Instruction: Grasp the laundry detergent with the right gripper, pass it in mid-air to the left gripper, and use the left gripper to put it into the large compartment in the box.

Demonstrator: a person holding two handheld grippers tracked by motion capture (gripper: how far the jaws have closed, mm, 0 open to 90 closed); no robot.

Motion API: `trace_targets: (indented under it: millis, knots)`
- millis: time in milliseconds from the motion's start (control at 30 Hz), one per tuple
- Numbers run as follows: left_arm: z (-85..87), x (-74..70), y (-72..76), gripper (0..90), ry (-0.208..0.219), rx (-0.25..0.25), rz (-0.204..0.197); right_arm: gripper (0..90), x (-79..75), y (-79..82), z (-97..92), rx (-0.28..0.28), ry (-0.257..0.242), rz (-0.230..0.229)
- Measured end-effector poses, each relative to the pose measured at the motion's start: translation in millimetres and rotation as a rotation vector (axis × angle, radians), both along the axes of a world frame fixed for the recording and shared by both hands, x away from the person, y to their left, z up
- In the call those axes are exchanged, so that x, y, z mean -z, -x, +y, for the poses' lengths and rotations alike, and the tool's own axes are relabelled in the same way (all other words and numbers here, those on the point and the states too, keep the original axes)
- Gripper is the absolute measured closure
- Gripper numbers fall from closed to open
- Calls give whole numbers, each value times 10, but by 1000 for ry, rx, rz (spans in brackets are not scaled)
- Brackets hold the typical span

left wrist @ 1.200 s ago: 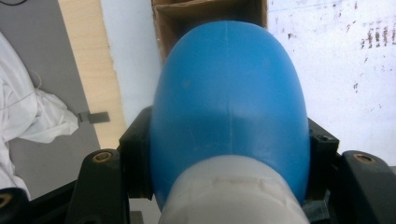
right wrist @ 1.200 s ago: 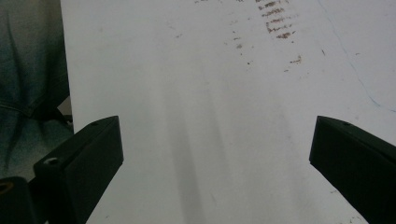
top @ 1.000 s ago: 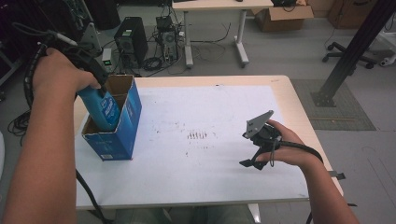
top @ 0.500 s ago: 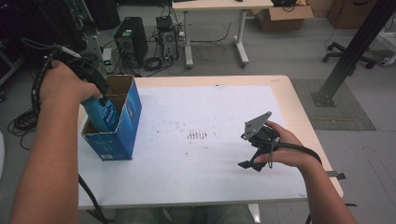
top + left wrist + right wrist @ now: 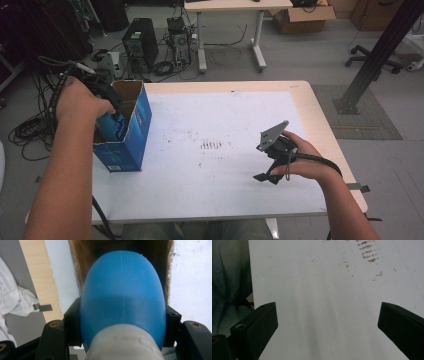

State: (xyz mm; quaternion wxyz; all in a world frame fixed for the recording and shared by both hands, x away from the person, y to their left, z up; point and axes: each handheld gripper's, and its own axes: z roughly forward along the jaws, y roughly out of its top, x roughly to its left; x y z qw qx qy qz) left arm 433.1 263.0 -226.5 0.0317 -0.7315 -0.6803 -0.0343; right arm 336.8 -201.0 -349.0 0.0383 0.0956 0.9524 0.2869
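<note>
Left gripper is clamped on the blue bottle near its white cap end, bottom half inside the open blue box at the table's left edge. Smooth rigid plastic, probably light and slippery; grip the neck. Right gripper is spread wide, nothing in it.

The tabletop is pale wood with a white sheet over most of it, marked by small dark smudges near its middle. Beyond its far edge lies a grey floor where a second desk stands on white legs, with a black computer tower, tangled cables and a cardboard carton around it. Off the far right corner, a black slanted post stands on a dark mat, and an office chair base sits behind it.
</note>
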Motion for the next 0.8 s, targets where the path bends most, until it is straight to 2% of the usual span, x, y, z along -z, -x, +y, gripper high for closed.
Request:
trace_targets:
  millis: [400,800]
  knots:
    - [9,252,-39,380,-2,-3,-4,29,13,-10,9,0,5,3]
    - [24,423,-71,380,0,0,20,29,44,-29,-1,2,12,10]
